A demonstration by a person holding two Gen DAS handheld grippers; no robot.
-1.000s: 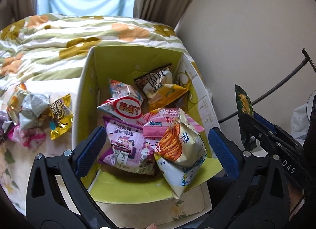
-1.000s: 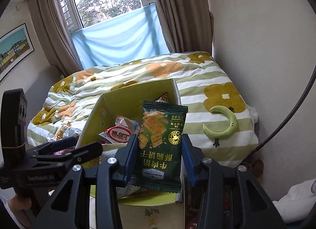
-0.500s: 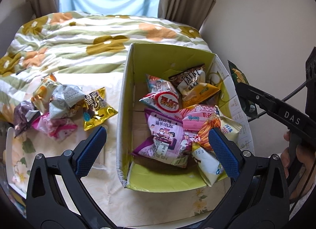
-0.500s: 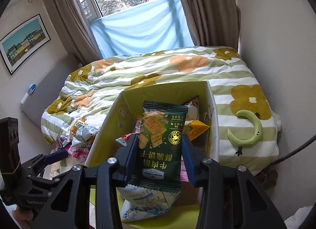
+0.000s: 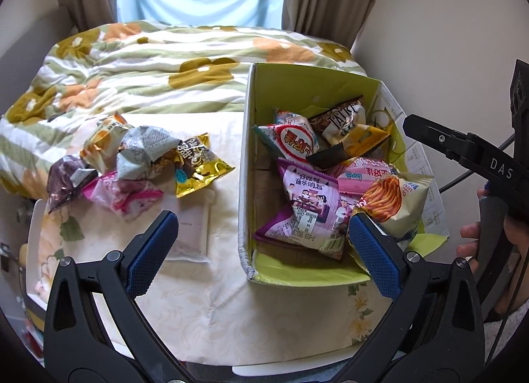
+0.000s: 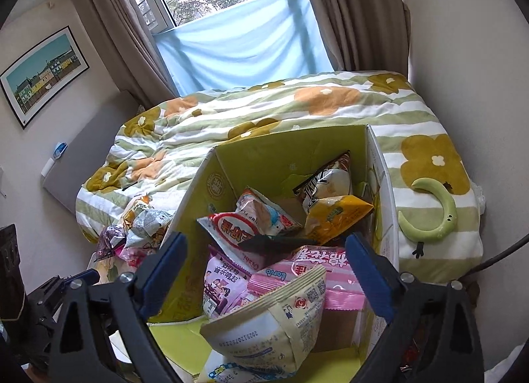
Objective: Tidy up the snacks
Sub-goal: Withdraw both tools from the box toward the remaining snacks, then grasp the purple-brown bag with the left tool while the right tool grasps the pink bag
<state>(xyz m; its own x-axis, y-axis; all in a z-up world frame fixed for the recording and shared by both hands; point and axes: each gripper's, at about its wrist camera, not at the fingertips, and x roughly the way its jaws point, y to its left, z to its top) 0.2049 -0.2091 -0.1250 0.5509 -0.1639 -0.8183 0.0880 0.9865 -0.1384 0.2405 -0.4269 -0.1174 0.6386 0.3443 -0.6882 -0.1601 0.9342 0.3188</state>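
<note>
A yellow-green cardboard box (image 5: pixel 245 151) (image 6: pixel 198 191) stands on the table with several snack bags inside. A dark green cracker packet (image 6: pixel 274 243) (image 5: pixel 325 156) lies edge-on among them. My right gripper (image 6: pixel 264 239) hangs above the box's near end; its jaws are opening, and no pad touches a bag. Its black body (image 5: pixel 463 148) shows at the right of the left wrist view. My left gripper (image 5: pixel 261 221) is open and bare, straddling the box's left wall. A pile of loose snack bags (image 5: pixel 139 158) (image 6: pixel 145 221) lies left of the box.
A bed with a flowered quilt (image 5: pixel 165 62) runs behind the table. On it, right of the box, rests a green crescent toy (image 6: pixel 436 217). A flat white pad (image 5: pixel 191 227) lies on the tablecloth. A hand (image 5: pixel 469 237) holds the right gripper near the wall.
My right gripper has opened and let go of the green cracker packet, which now lies in the box. My left gripper has shifted left, bringing the loose pile more into view.
</note>
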